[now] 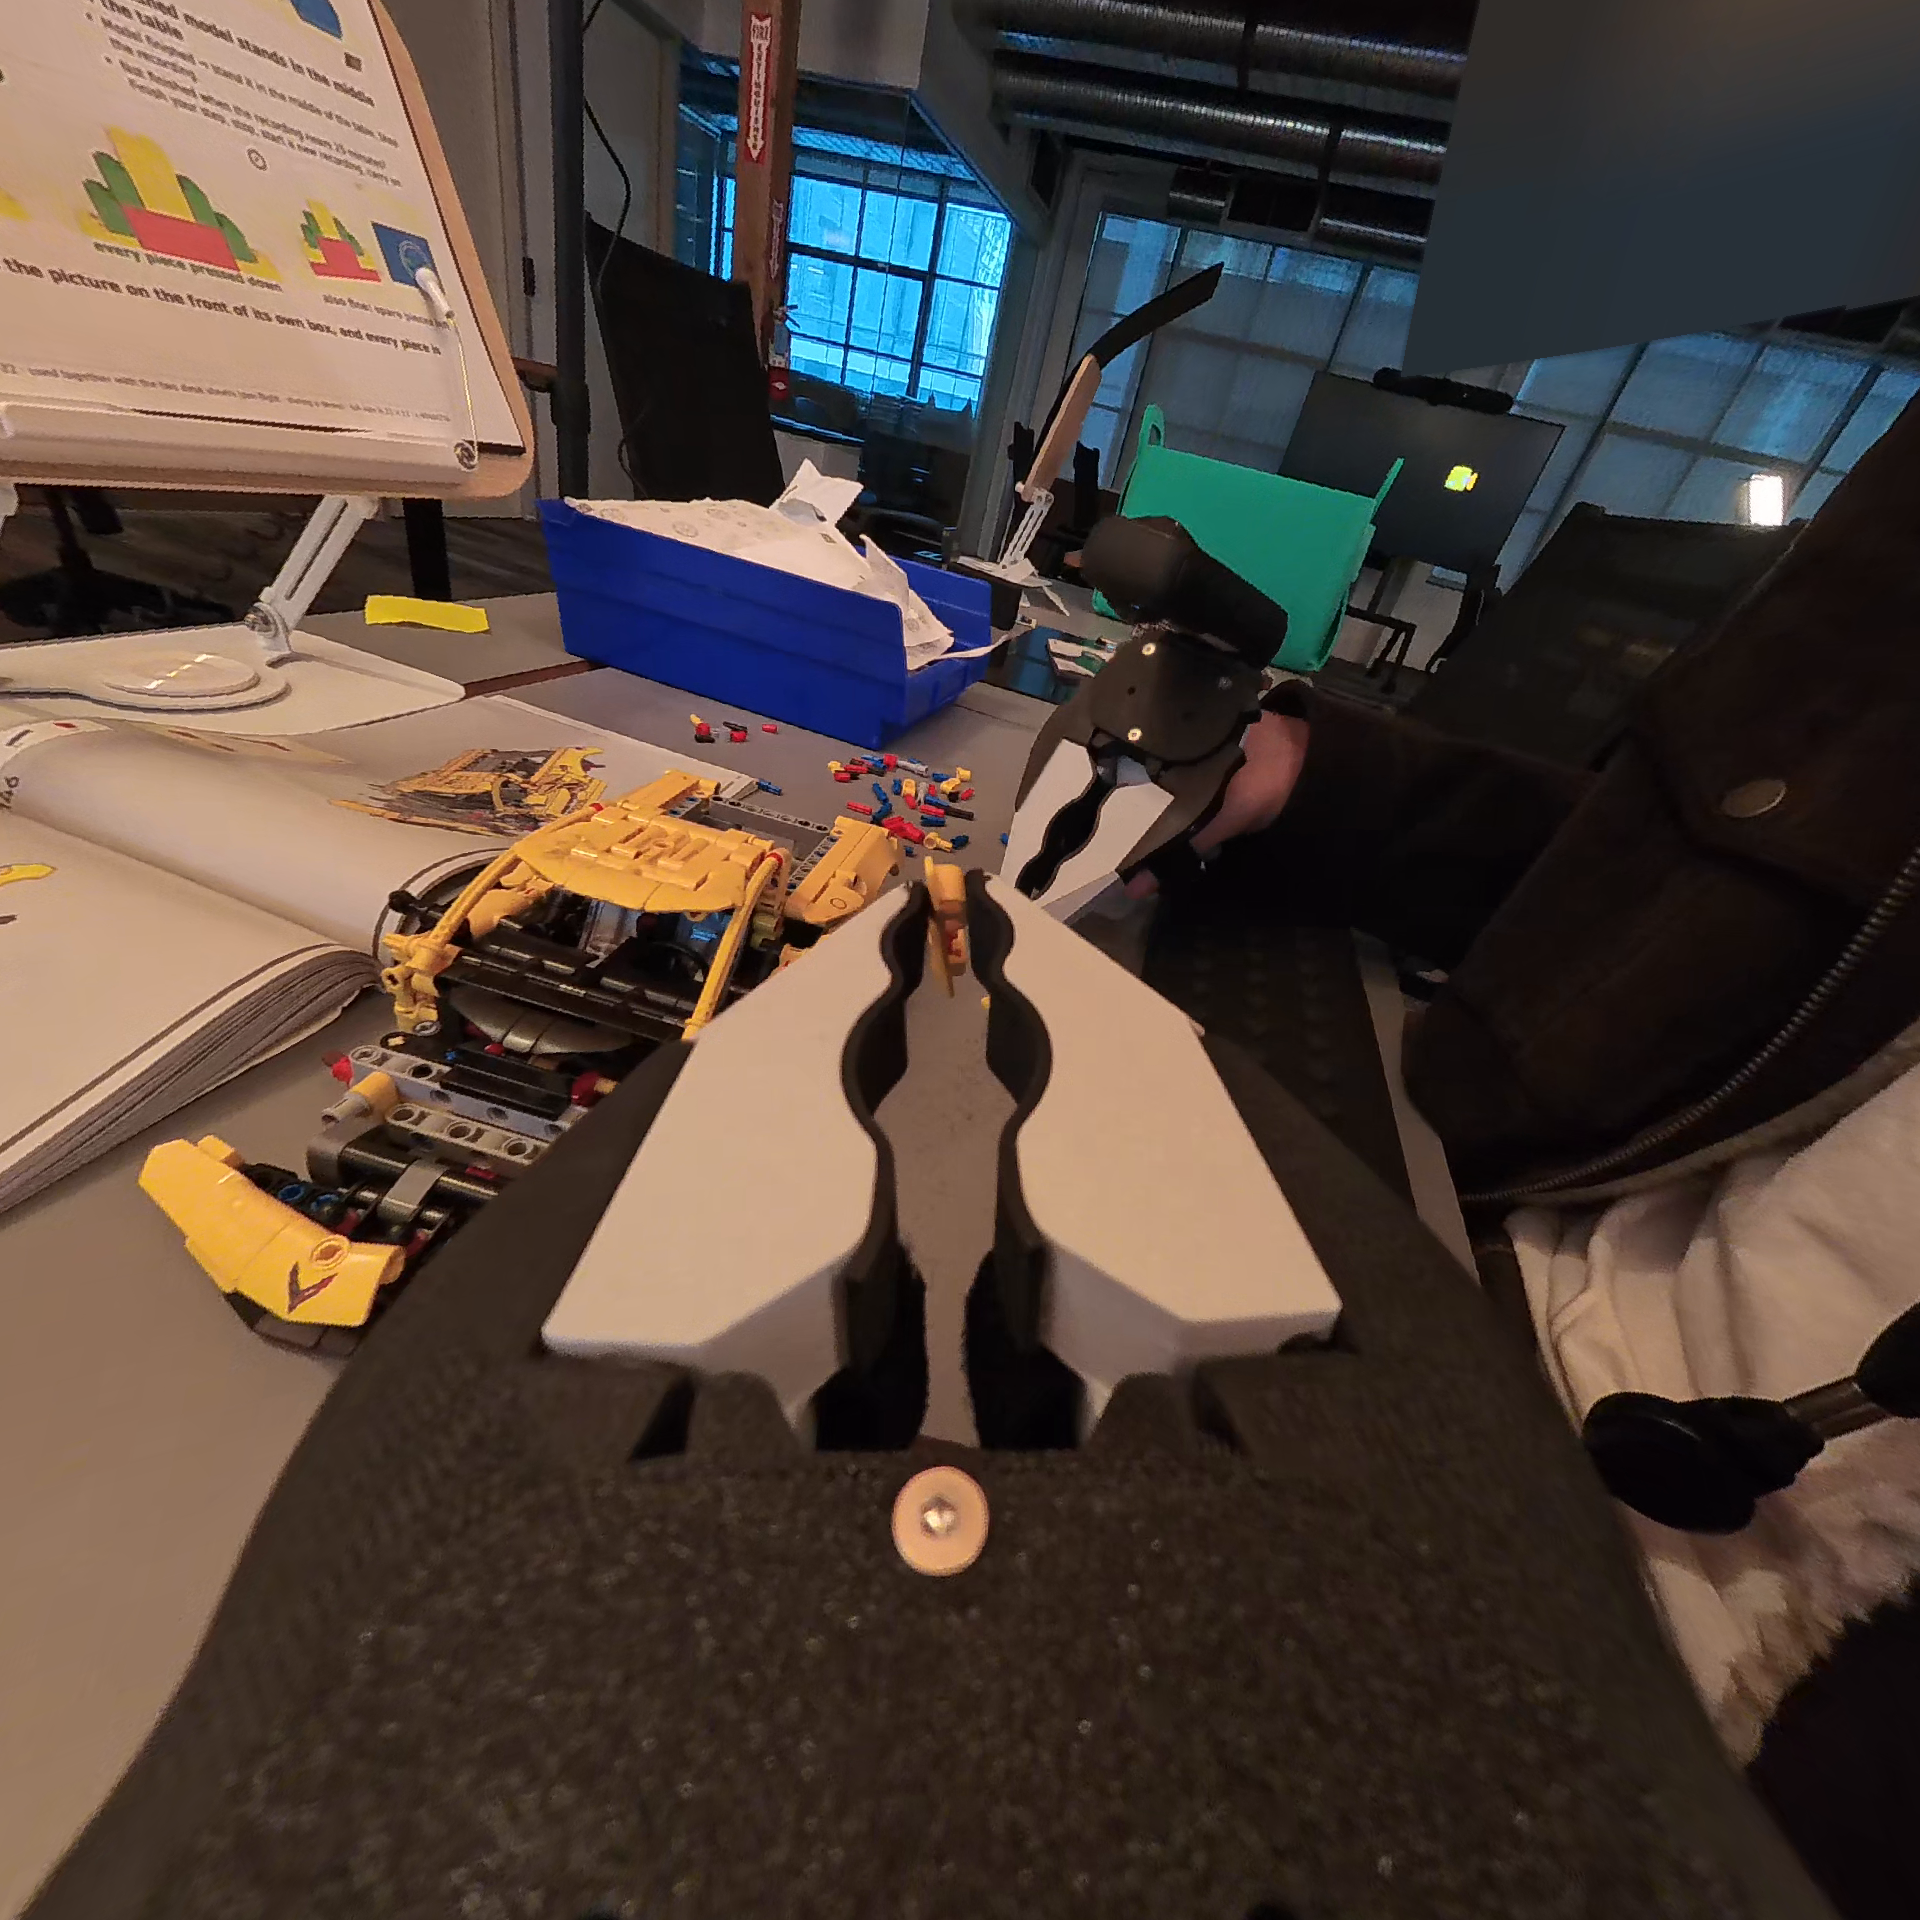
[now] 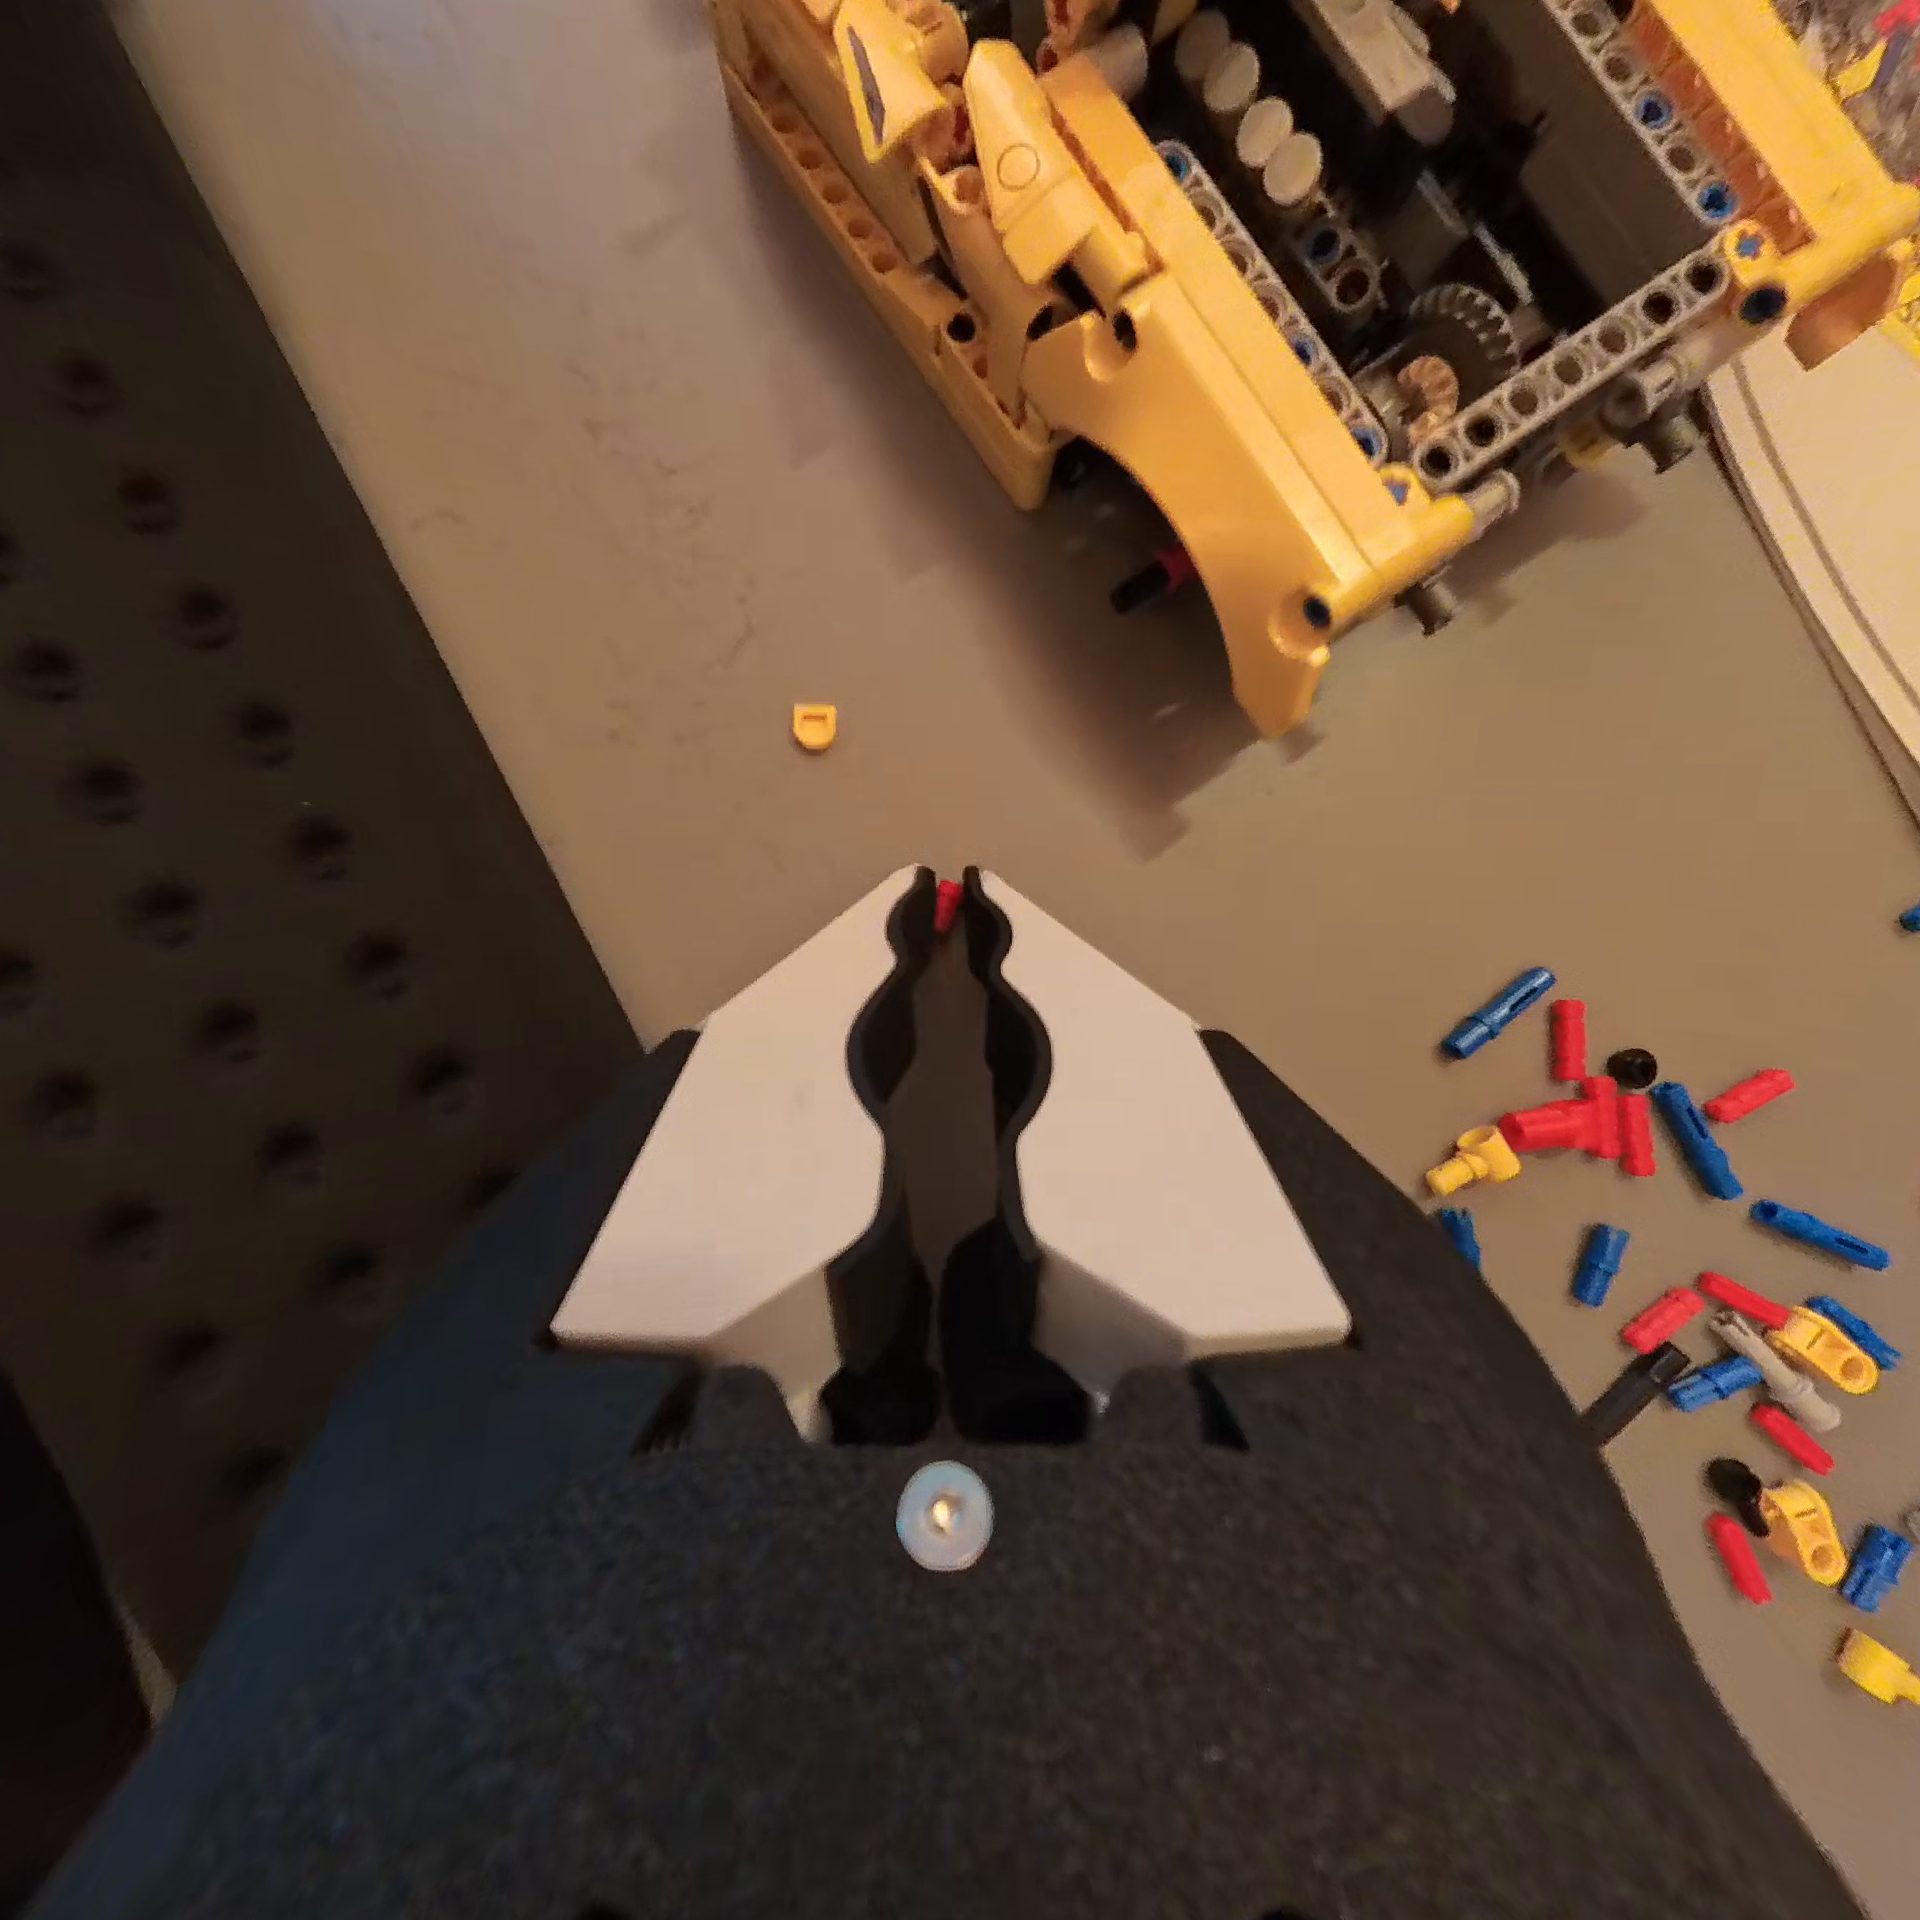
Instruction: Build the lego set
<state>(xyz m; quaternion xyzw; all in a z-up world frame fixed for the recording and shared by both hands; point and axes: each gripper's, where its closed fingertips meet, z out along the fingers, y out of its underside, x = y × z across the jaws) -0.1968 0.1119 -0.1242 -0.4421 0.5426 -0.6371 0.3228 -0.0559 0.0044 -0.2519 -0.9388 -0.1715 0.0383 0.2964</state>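
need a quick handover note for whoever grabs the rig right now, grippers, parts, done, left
Left gripper: shut on a small yellow piece, held above the table beside the car.
Right gripper: shut on a small red pin at the fingertips, over bare table.
Yellow car model: partly built, standing by the open instruction book.
Loose pins lie in a pile to the right; one small yellow piece lies alone near the car.
Blue bin with paper bags at the back.
Left: fit both held parts, then continue the build.
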